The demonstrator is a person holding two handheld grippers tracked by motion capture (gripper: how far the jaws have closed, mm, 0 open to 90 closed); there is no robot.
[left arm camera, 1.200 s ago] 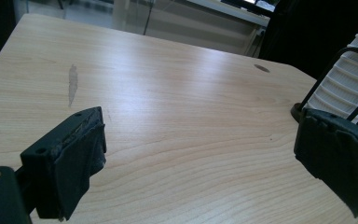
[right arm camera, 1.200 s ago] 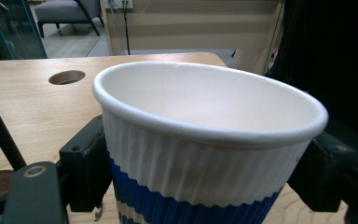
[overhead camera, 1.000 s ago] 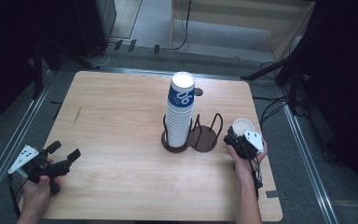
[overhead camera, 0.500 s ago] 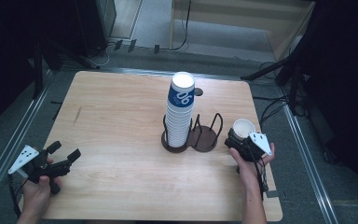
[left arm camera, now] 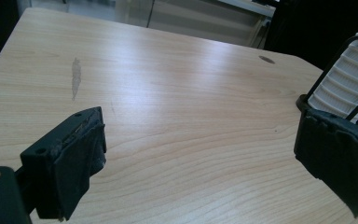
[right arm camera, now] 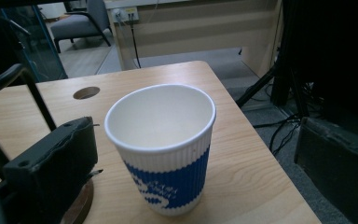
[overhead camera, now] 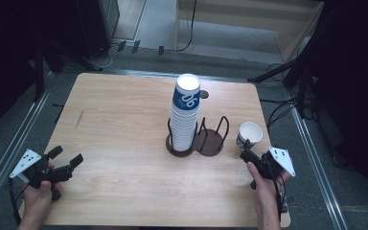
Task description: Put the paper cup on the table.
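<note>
A tall stack of white-and-blue paper cups (overhead camera: 186, 115) stands in one ring of a dark two-ring holder (overhead camera: 210, 142) at mid table. A single cup (overhead camera: 249, 135) (right arm camera: 168, 154) stands upright and empty on the wood to the holder's right. My right gripper (overhead camera: 251, 157) (right arm camera: 200, 135) sits just short of this cup on the near side. Its jaws have just been opening and now stand wide, apart from the cup's sides. My left gripper (overhead camera: 68, 155) (left arm camera: 200, 130) rests open at the near left over bare wood, with nothing between its jaws.
The wooden table (overhead camera: 124, 115) has a round hole (overhead camera: 204, 94) behind the stack and a pale scuff (left arm camera: 75, 77) on its left half. Cables and stands lie on the floor past the right edge (overhead camera: 287, 115). The holder's second ring is empty.
My right gripper has let go of the single cup and drawn back toward the near edge. The cup stays standing where it was. The left gripper has not moved.
</note>
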